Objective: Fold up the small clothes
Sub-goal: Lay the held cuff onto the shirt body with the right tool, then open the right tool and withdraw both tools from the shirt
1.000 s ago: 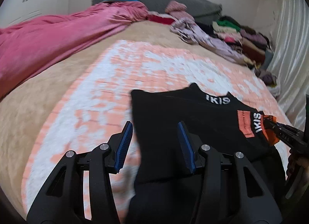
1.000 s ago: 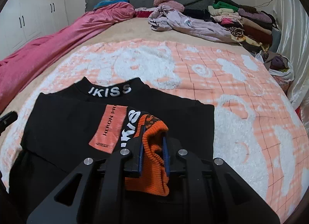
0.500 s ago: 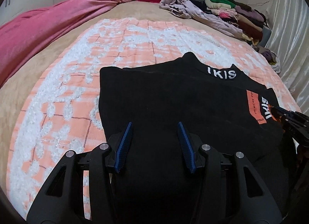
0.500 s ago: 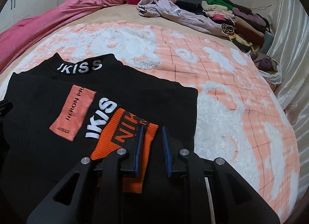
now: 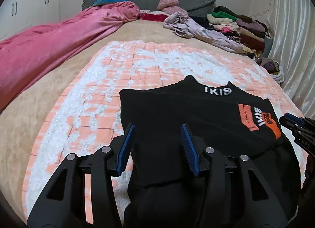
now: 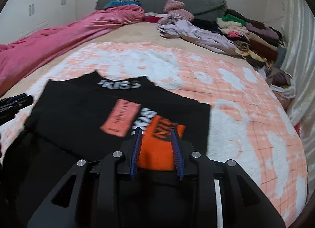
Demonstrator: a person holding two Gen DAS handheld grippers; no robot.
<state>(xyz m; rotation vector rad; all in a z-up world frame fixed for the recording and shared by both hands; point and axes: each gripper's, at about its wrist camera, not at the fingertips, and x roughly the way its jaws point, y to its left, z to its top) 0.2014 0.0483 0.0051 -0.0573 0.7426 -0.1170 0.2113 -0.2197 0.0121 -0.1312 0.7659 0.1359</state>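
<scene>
On the orange-and-white blanket (image 5: pixel 141 66) lies the black top (image 5: pixel 167 110), folded so its sleeve sits flat, with the left gripper (image 5: pixel 157 145) open and empty over its left side and the right gripper (image 6: pixel 156 150), jaws just opening, letting go of the orange cuff (image 6: pixel 157 153).

Bed (image 5: pixel 59 98) under blanket (image 5: pixel 122 74), black top (image 5: pixel 177 110)

Two close wrist views, both over the bed (image 5: pixel 59 98).
</scene>
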